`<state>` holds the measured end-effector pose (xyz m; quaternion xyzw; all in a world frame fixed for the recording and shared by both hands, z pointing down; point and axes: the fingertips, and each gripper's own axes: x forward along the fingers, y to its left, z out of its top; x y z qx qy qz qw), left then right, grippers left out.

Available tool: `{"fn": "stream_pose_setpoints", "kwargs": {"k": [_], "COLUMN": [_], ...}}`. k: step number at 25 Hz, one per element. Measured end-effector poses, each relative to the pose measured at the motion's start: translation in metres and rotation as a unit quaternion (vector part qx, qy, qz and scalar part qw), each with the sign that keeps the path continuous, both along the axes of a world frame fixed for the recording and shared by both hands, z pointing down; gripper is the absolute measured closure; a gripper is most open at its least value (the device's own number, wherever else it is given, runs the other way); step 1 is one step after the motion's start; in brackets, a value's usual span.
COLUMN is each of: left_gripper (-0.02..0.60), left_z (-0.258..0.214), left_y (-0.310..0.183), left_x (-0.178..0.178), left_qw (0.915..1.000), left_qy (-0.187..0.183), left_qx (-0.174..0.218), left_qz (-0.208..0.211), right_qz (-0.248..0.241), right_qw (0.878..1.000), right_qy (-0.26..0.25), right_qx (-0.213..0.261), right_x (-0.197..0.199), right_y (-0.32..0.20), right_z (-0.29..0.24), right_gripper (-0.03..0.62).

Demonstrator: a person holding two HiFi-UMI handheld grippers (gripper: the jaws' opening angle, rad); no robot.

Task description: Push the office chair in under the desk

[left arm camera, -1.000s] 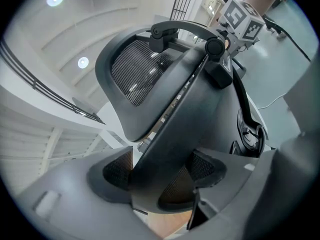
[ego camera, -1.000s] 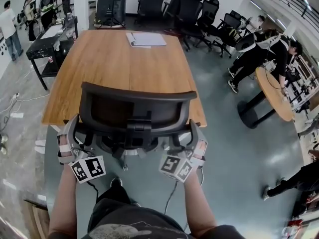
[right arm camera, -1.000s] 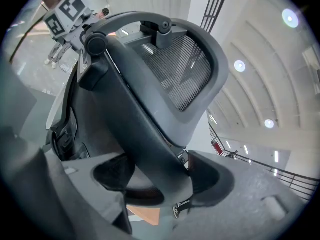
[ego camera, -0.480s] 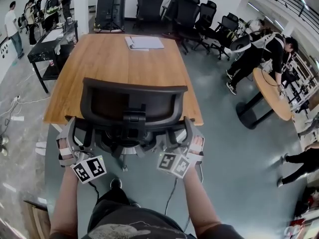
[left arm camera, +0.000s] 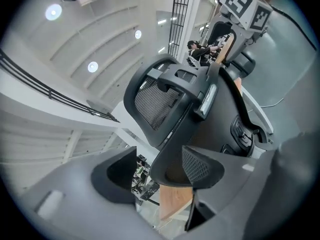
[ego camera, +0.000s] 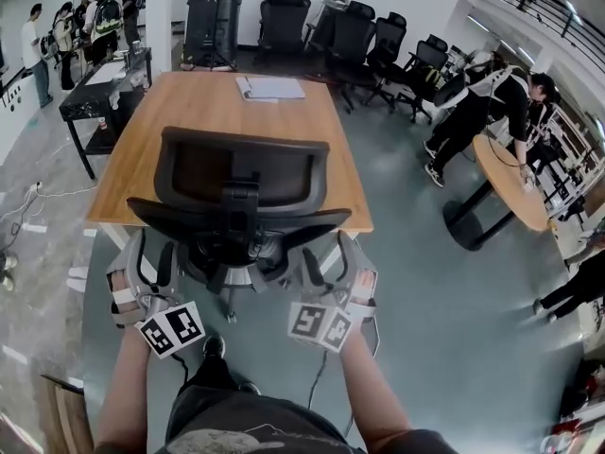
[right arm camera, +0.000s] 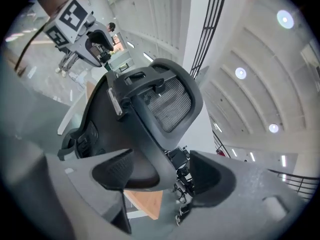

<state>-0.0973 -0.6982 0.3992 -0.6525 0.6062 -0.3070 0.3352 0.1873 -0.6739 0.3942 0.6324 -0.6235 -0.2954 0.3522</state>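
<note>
The left gripper [ego camera: 151, 255] has its jaws wide but closing. The left end of the lower back bar [ego camera: 236, 219] of the office chair [ego camera: 241, 180] lies between them, close to one pad and free of the other. The chair stands in the middle, at the near edge of the desk [ego camera: 203, 107], with its backrest toward the person. How deep the seat is under the top I cannot tell. The right gripper [ego camera: 328, 259] is very wide and opening, with the right end of the same bar between its jaws, not clamped. Because neither side really holds, I think a pad can slide off the curved bar. If one side pushes harder, the chair may swivel and roll crooked against the desk edge.
</note>
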Motion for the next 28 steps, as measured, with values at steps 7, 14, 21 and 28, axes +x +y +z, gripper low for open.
{"fn": "stream_pose_setpoints", "kwargs": {"k": [7,14,21,28], "left_gripper": [0.379,0.493,0.563,0.563], "left_z": [-0.011,-0.024,-0.008,0.000], "left_y": [0.062,0.075,0.095,0.141], "left_x": [0.017,0.031,0.033,0.015], "left_qw": [0.9990,0.9977,0.9982,0.9966], "left_qy": [0.023,0.030,0.046,0.078], "left_qx": [0.032,0.049,0.030,-0.012], "left_qz": [-0.023,-0.036,-0.024,-0.023], "right_qz": [-0.038,-0.069,-0.094,-0.104], "right_qw": [0.999,0.993,0.985,0.981], "right_qy": [-0.033,-0.091,-0.143,-0.164], "right_qx": [-0.002,0.029,0.015,-0.005], "right_x": [-0.011,-0.010,-0.037,-0.069], "right_y": [0.045,0.057,0.069,0.101], "right_z": [0.015,-0.008,-0.007,-0.009], "right_gripper": [0.263,0.345,0.429,0.549]}}
